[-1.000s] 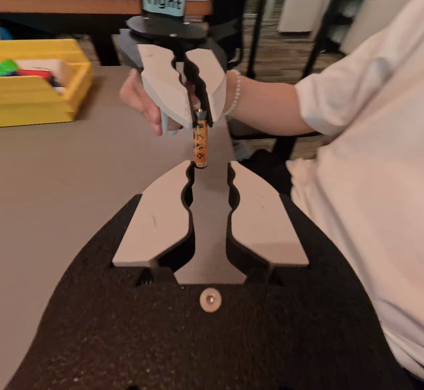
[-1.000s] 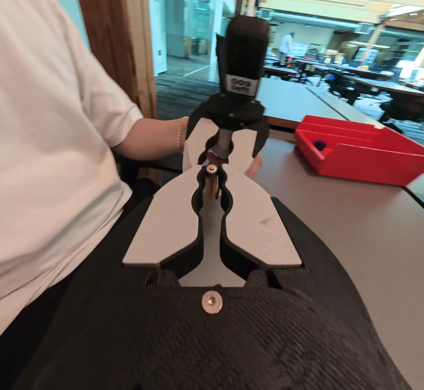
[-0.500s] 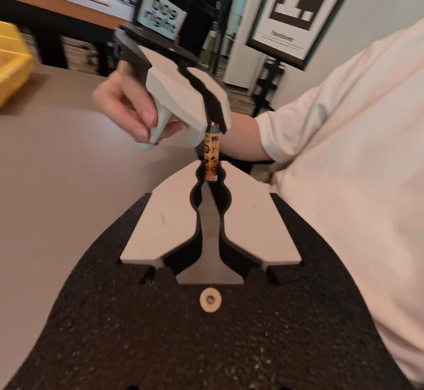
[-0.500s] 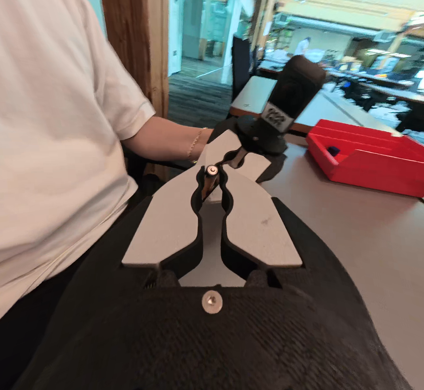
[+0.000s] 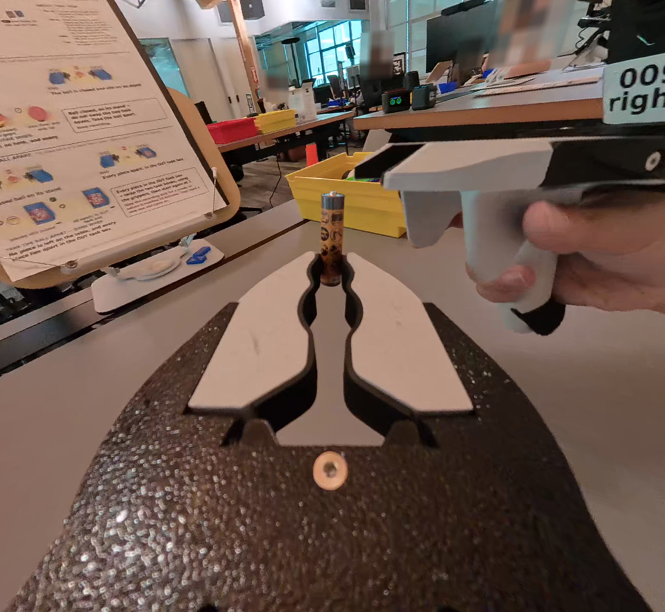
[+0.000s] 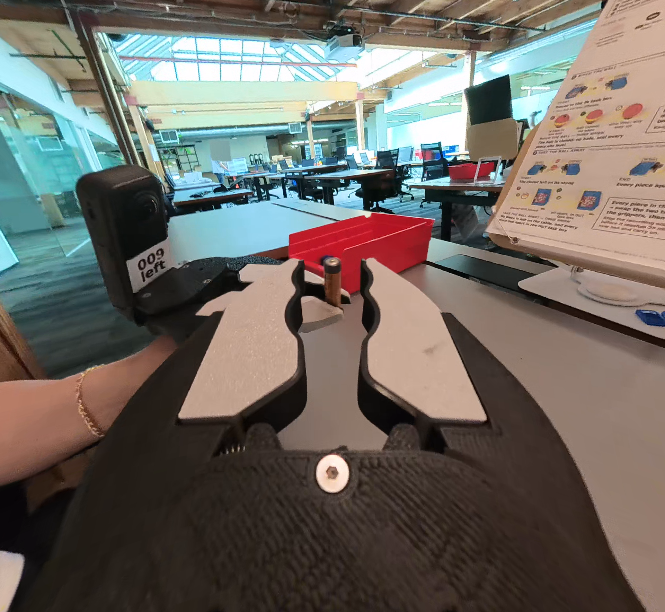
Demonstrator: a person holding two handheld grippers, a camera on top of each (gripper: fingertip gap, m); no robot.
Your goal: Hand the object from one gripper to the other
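The left gripper (image 5: pixel 331 263) pinches an upright battery (image 5: pixel 331 234) at its tips, while the right gripper (image 6: pixel 331 267) stands wide apart.

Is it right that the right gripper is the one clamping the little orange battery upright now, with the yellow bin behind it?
Not quite: the left gripper clamps the battery, as the left wrist view shows. The right gripper is open and apart from it in the right wrist view. The battery does stand upright, with the yellow bin behind it.
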